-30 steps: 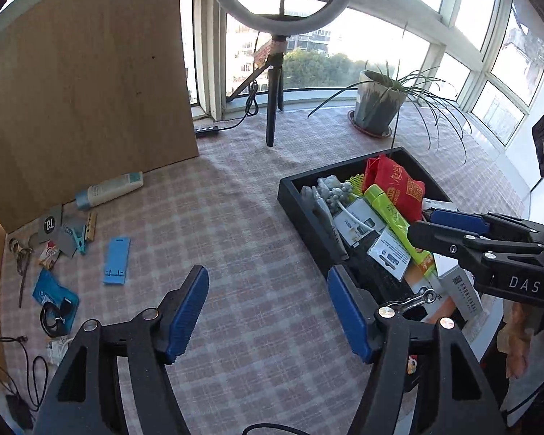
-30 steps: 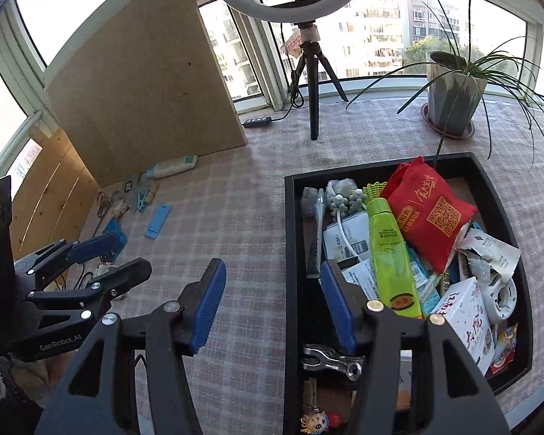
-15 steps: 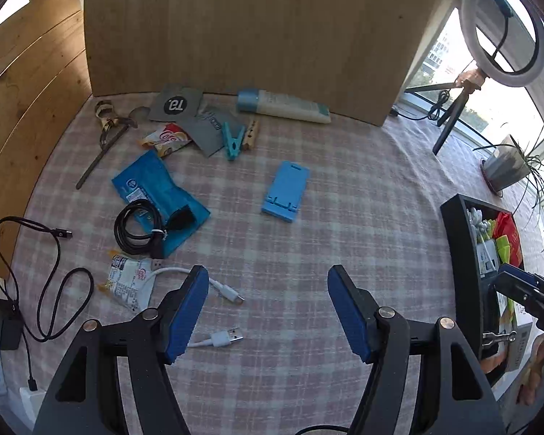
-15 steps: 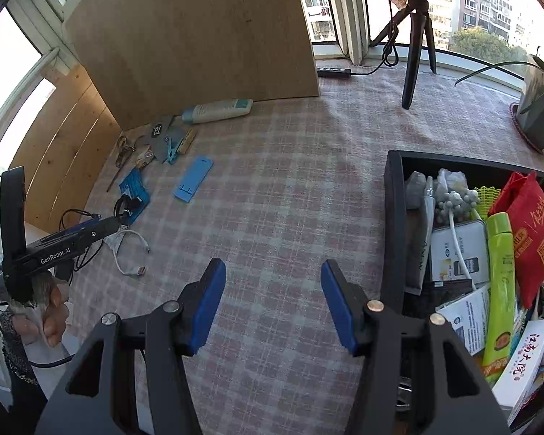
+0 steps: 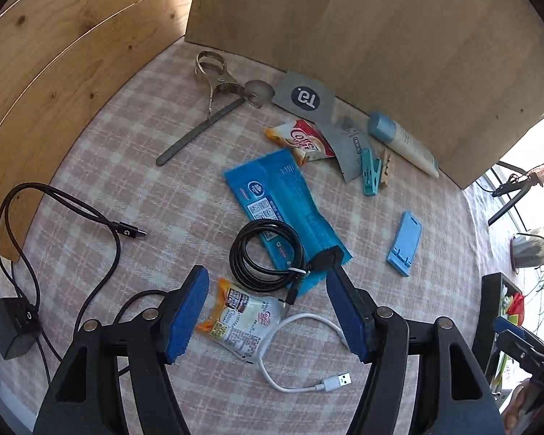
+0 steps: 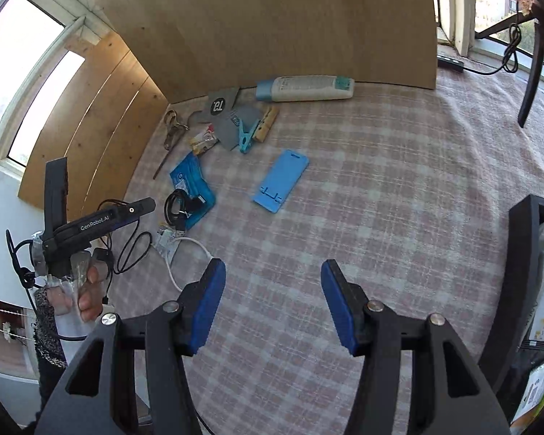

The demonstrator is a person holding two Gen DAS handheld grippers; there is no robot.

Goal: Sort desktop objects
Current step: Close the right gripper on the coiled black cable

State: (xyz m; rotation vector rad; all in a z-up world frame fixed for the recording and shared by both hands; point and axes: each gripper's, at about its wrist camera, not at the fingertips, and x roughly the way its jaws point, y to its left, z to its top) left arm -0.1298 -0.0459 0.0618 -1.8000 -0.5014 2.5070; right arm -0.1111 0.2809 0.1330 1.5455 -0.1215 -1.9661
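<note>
My left gripper is open and points down over the loose items. A white and orange snack packet lies between its blue pads, untouched. Just beyond is a coiled black cable on a blue packet. A white USB cable curls to the right of the snack packet. My right gripper is open and empty above bare checked cloth. A blue phone stand lies ahead of it. The black tray, full of sorted goods, is at the right edge.
Against the wooden board lie a lotion tube, grey cards, a coffee sachet, a teal peg and a metal tool. A black charger with its cable sits at the left edge.
Both grippers swung left, away from the black tray, and came lower. The left one now hangs over the snack packet and cables. Both jaws stayed open.
</note>
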